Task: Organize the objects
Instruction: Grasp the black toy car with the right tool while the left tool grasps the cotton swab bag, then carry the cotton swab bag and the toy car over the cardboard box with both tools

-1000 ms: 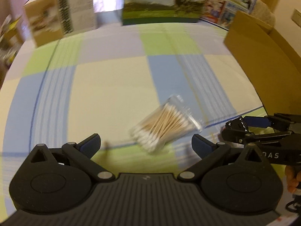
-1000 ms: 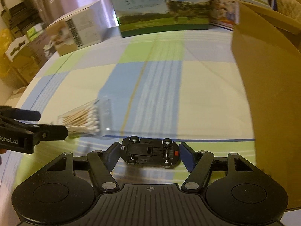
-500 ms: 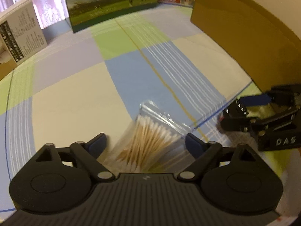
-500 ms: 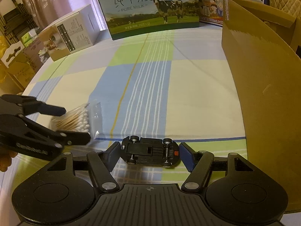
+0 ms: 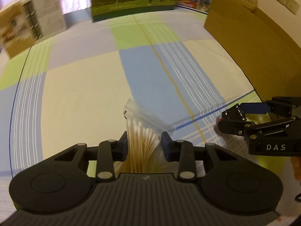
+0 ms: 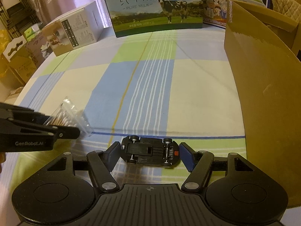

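Cotton swabs [image 5: 144,141] in a clear bag sit pinched between the left gripper [image 5: 144,144] fingers, the bag's free end reaching forward over the checked surface [image 5: 80,86]. Rightward, the right gripper [image 6: 149,151] fingers clamp an upside-down toy car [image 6: 149,151] by its ends, near a cardboard box [image 6: 263,86].

Your table [image 6: 197,94] wears a checked cloth; milk carton [image 6: 156,7] stands at twelve o'clock, white box [image 6: 73,32] at ten, brown cardboard box [image 6: 263,86] at three.
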